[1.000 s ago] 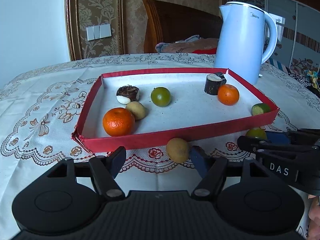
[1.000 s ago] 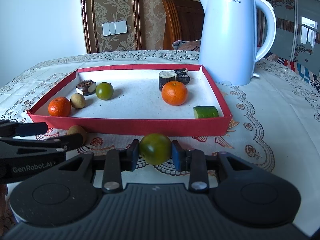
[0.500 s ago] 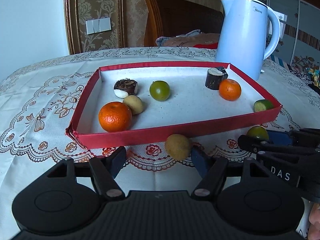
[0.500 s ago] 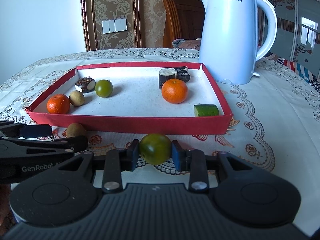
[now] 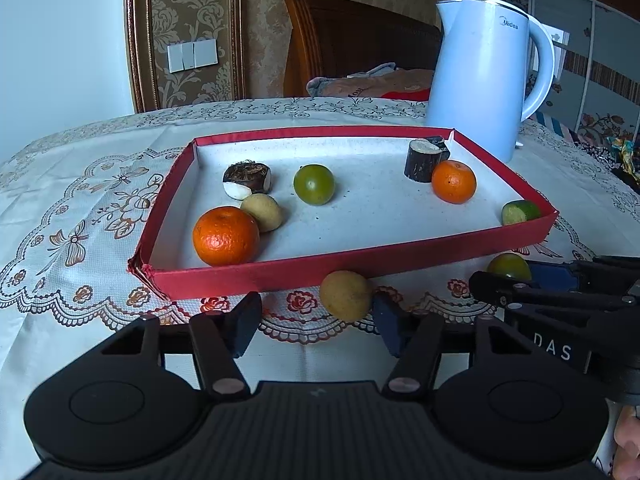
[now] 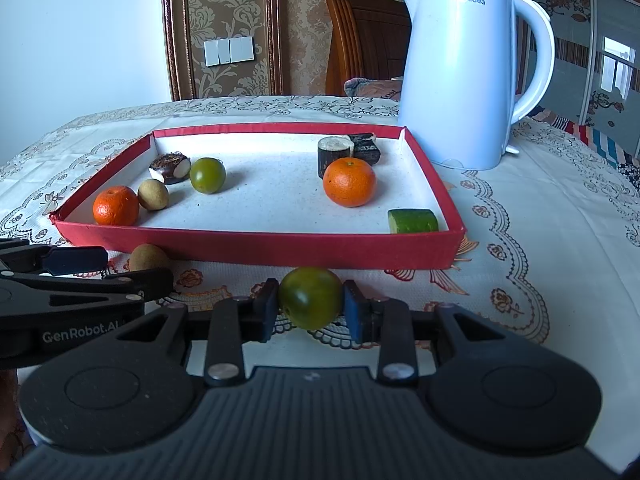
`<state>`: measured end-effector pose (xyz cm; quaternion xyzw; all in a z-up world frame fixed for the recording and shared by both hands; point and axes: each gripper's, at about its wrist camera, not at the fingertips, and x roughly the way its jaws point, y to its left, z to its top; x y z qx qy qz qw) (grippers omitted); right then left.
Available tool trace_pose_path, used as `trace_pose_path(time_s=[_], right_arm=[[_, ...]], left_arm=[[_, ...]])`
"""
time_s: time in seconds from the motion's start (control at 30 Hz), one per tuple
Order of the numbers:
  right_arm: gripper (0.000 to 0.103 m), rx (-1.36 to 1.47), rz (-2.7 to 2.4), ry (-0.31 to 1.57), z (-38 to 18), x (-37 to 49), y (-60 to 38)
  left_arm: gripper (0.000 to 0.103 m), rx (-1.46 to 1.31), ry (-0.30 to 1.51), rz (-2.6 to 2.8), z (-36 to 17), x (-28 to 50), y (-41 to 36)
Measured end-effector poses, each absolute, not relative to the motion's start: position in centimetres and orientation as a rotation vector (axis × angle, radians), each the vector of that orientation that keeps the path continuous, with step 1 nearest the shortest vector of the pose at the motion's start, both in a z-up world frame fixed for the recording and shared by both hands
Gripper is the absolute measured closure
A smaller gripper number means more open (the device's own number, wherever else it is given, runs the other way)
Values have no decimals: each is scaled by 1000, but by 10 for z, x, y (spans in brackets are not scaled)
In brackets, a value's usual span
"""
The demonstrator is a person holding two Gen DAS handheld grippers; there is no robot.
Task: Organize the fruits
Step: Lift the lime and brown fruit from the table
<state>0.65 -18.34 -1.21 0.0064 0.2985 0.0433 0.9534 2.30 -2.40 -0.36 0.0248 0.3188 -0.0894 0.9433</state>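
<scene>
My right gripper is clamped on a green fruit, both pads pressed to its sides, just in front of the red tray's near wall. My left gripper is closing around a tan fruit on the lace tablecloth; the right pad sits at it, the left pad is clear of it. In the tray: two oranges, a tan fruit, a green fruit, dark chunks, a green slice. A white kettle stands behind.
</scene>
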Motion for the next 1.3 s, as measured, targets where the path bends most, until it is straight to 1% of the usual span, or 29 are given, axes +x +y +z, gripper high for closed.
trace_pose_path(time_s=[0.03,0.13,0.3,0.4,0.5,0.53,0.57,0.7,0.83,1.3], right_arm=[[71,11,88,606,-12,7,-183],[71,5,86,606,-13,7,-183],[71,1,85,606,-13,7,-182],[71,-4,83,604,-13,6,-182],[71,-12,81,603,-13,6,-181],[71,-13,81,603,-13,6,-181],[71,-12,81,603,-13,6,-181],[71,-10,81,602,-13,6,-180],[71,-5,80,600,-13,5,-181],[71,14,78,566,-9,0,-185]], left_arm=[[48,54,649,-187,-3,23,-25],[53,64,643,-195,-3,21,-26],[57,60,643,-204,-4,19,-26],[64,70,636,-215,-3,18,-28],[67,80,632,-219,-3,17,-30],[70,78,630,-221,-3,17,-29],[72,78,628,-218,-3,16,-29],[72,62,630,-216,-3,15,-26],[77,51,629,-226,-2,13,-23],[77,28,605,-234,1,3,-11]])
